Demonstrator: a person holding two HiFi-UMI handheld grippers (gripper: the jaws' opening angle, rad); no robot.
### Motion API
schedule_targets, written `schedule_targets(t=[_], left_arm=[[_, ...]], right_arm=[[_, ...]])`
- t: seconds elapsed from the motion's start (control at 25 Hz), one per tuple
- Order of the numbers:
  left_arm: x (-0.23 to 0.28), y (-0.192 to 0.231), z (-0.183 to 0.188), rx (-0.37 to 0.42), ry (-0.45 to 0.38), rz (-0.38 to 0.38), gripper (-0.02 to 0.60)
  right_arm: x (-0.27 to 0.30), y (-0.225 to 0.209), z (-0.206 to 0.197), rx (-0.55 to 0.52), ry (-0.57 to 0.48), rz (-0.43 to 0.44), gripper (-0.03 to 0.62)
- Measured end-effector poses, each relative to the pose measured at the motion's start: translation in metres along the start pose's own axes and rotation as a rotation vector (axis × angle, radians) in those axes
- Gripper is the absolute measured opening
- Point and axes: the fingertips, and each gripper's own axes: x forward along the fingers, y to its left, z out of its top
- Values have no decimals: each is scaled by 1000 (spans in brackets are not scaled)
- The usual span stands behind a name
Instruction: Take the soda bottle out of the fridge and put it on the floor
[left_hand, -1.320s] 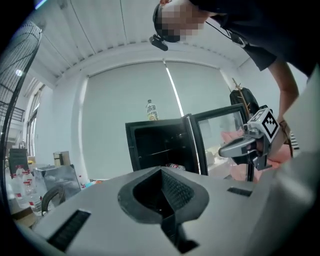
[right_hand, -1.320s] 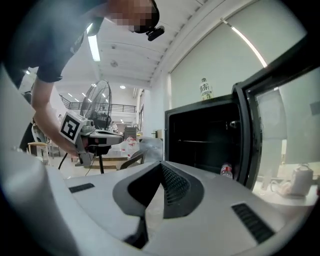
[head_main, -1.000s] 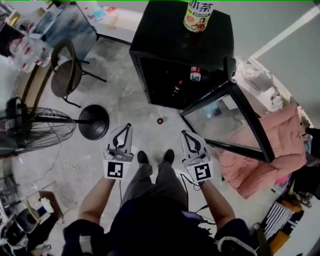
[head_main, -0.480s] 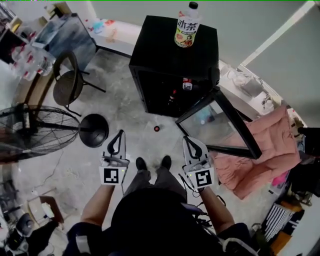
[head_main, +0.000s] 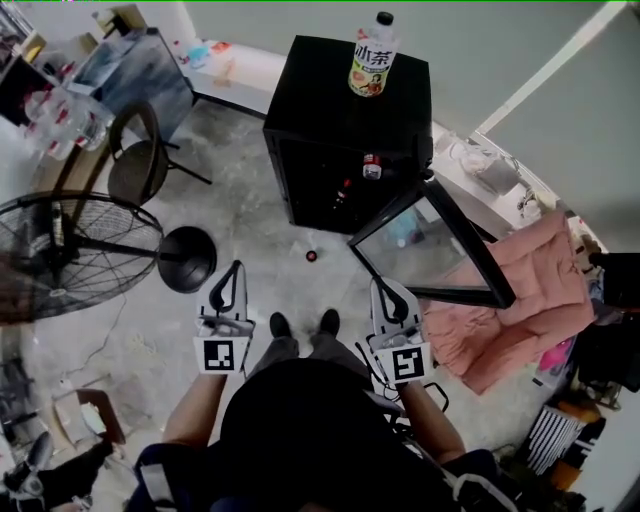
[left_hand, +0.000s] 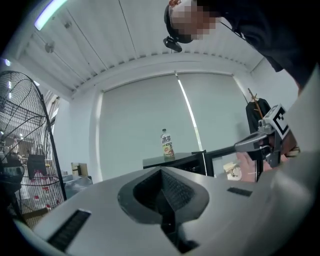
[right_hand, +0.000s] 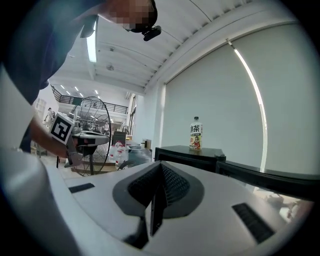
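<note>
The black mini fridge (head_main: 345, 110) stands ahead with its glass door (head_main: 430, 250) swung open to the right. Inside it, a bottle with a red-and-white label (head_main: 372, 168) stands on a shelf, and a dark bottle (head_main: 343, 190) sits lower to its left. A tea bottle (head_main: 372, 55) stands on the fridge top and also shows in the left gripper view (left_hand: 167, 144) and the right gripper view (right_hand: 195, 134). My left gripper (head_main: 236, 268) and right gripper (head_main: 377, 284) are held side by side above the person's shoes, well short of the fridge. Both are shut and empty.
A small red cap (head_main: 311, 256) lies on the concrete floor before the fridge. A standing fan (head_main: 70, 250) with its round base (head_main: 187, 258) and a chair (head_main: 140, 165) are at the left. A pink quilt (head_main: 535, 300) lies right of the door.
Both grippers have come up with the person's body, and the fridge now looks smaller and farther off. The jaws stay shut and empty.
</note>
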Motion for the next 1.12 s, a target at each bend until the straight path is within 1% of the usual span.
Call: schedule_targets(t=[0.16,0.32,0.44,0.6,0.72,0.96,1.12], left_arm=[[-2,3,5,12,-7,14,21],[-3,5,7,19,-6,28,21],[-2,4,9,12,-9,42,21],[-2,3,11,4,-23,44,21],[0,1,14,5,-33,42,21],[0,-3,12,4,-27,38,21],[2,-5,10,-11,-27,38,21]], right_arm=[[-2,3,-1,-23,17,-1,20],[0,2,7,-35,14,-18,20],[3,1,8,-41,16,-29,20],[6,4,8,-29,26,-41,20],[6,4,11,-40,24,-42,18],[8,5,12,-47,23,-34,18],[12,5,12,-56,29,-26,18]])
